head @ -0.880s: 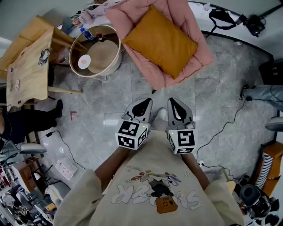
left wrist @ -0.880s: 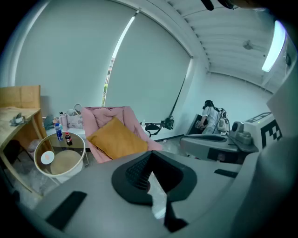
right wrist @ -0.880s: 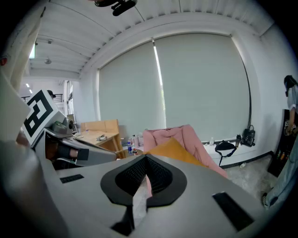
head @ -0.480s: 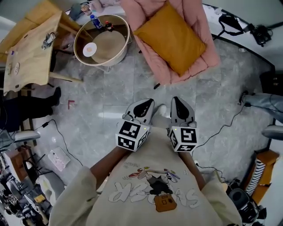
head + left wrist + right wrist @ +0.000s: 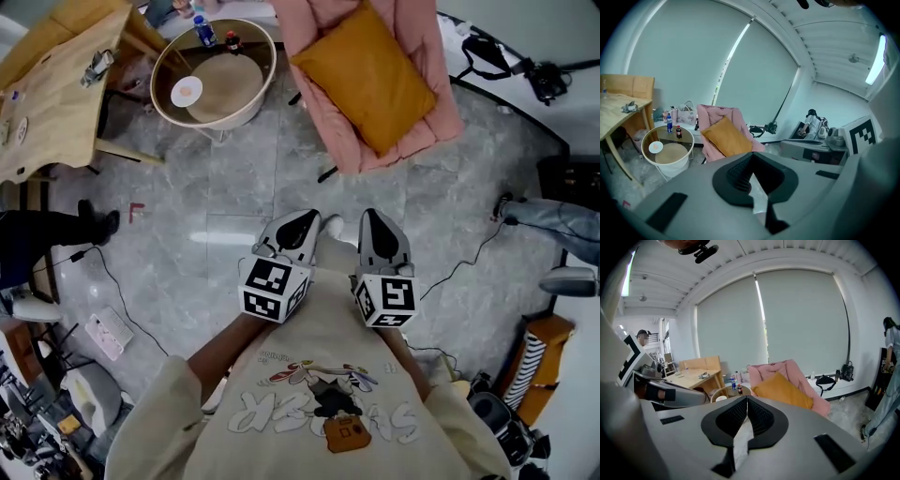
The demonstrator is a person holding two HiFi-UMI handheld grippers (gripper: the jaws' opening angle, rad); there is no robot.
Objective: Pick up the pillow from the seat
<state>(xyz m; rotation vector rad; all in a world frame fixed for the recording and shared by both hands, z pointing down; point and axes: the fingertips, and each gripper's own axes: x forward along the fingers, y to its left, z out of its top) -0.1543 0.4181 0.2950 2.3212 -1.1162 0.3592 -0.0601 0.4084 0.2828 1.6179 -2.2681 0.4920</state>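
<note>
The left gripper (image 5: 300, 227) and right gripper (image 5: 376, 227) are side by side at the person's chest, jaws closed tight on nothing. The mustard pillow (image 5: 368, 77) lies on the pink chair (image 5: 439, 103), well apart from both grippers.

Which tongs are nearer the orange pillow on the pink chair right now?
Right, slightly. The right tongs sit straight below the pillow in the head view, well short of it; the left tongs are alongside, offset to its left.
</note>
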